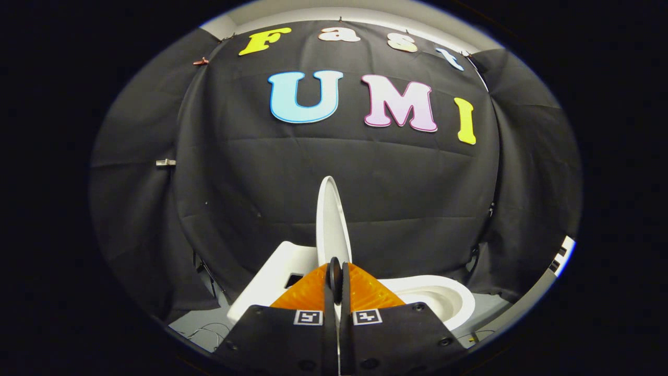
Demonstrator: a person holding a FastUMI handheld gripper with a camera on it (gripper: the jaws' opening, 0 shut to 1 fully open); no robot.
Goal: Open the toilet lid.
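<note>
the gripper (334, 271) has its fingers pinching the edge of the white oval plastic toilet lid (330, 219), which stands upright above the white ceramic toilet bowl (443, 297).

Gripper camera faces booth wall (334, 172), close above toilet (443, 297).

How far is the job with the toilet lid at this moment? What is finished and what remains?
The lid already stands upright, seen edge-on above the open bowl, so the lifting looks mostly done. In hand: the gripper has its fingers closed together at the lid's lower edge; whether they pinch it cannot be told. Left: probably to let go and draw back, perhaps after leaning the lid toward the tank.
</note>
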